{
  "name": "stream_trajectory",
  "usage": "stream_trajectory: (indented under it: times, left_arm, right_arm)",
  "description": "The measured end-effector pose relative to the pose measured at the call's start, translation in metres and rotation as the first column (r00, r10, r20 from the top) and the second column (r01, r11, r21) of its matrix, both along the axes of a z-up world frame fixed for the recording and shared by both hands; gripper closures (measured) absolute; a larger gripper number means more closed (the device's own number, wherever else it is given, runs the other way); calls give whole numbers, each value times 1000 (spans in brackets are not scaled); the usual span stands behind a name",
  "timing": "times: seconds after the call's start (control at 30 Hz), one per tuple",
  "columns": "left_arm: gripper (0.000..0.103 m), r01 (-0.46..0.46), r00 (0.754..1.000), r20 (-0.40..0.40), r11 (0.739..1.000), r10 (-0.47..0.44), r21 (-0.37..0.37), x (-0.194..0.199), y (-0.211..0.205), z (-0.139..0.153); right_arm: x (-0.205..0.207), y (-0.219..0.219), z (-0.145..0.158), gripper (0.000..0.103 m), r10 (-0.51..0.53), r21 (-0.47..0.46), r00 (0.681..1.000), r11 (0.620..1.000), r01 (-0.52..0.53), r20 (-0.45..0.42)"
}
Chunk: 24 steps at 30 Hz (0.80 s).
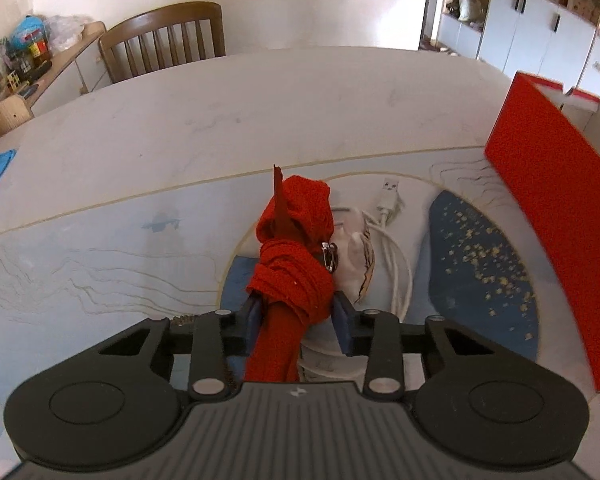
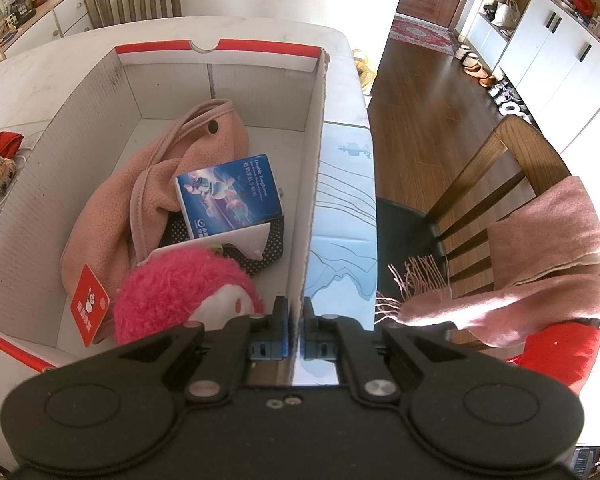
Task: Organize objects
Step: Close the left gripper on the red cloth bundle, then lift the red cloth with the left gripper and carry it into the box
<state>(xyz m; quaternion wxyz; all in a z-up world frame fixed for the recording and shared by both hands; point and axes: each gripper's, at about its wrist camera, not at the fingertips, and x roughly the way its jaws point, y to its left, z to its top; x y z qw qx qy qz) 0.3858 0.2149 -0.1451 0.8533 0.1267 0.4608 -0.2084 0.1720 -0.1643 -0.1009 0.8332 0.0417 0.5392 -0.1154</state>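
Item one: red knitted bundle (image 1: 290,264), a scarf-like cloth wound round itself with a safety pin (image 1: 329,258) at its side. I am clamping it with my left gripper (image 1: 296,322), both blue pads pressing into the wound waist, because that is the firmest part and a loose end would slip out. It is sitting on the patterned table mat (image 1: 100,256), just beside item two.

Item two: white charging cable (image 1: 392,248), coiled, plug end pointing away from me, lying on the mat partly under a small cream plush piece (image 1: 358,264). I am leaving both alone for now.

Item three: cardboard box (image 2: 100,128), red outside, white inside, standing open to the right of the bundle. I am pinching its right-hand wall (image 2: 316,184) with my right gripper (image 2: 296,336), jaws closed flat on the card, judging that this is steadying the box so it takes things without sliding.

Contents already stowed: pink fleece bag (image 2: 112,208); blue printed carton (image 2: 228,196) lying on a dotted pouch (image 2: 268,248); pink plush toy (image 2: 180,288) with a red tag (image 2: 90,304) in the near corner.

Outside the lot: pink fringed scarf (image 2: 520,272) draped over a wooden chair (image 2: 496,156) beside the table.

Judgement: the bundle is going into the box next; free space is showing at the far end.
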Motion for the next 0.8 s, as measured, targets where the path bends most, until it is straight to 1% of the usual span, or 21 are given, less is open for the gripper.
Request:
stream_trajectory:
  times: [0.23,0.43,0.57,0.7,0.8]
  left_arm:
    - [73,-42,999,-2,997,42,-58,-5,11,15]
    - [73,-47,999,2,993,48,-106,-17,11,36]
    - [73,-23,1000,4,990,24,-136,-27,2,52]
    - [73,26,1000,17,985,-24,-168,-38,-15,69]
    - [73,66,998,34,977,-60,-203,-48,-31,84]
  right_arm:
    - [0,0,-1,99,1,1,1000,1000,-1,1]
    - [0,0,-1,99,1,-1,1000,1000,-1,2]
    - [1,-1,-1,99,3,1,1000,1000,-3,4]
    - [0,-1,0,99,3,4,1000,1000,-3,7]
    - [0,-1,-1,99,5,4,1000,1000,-5,8]
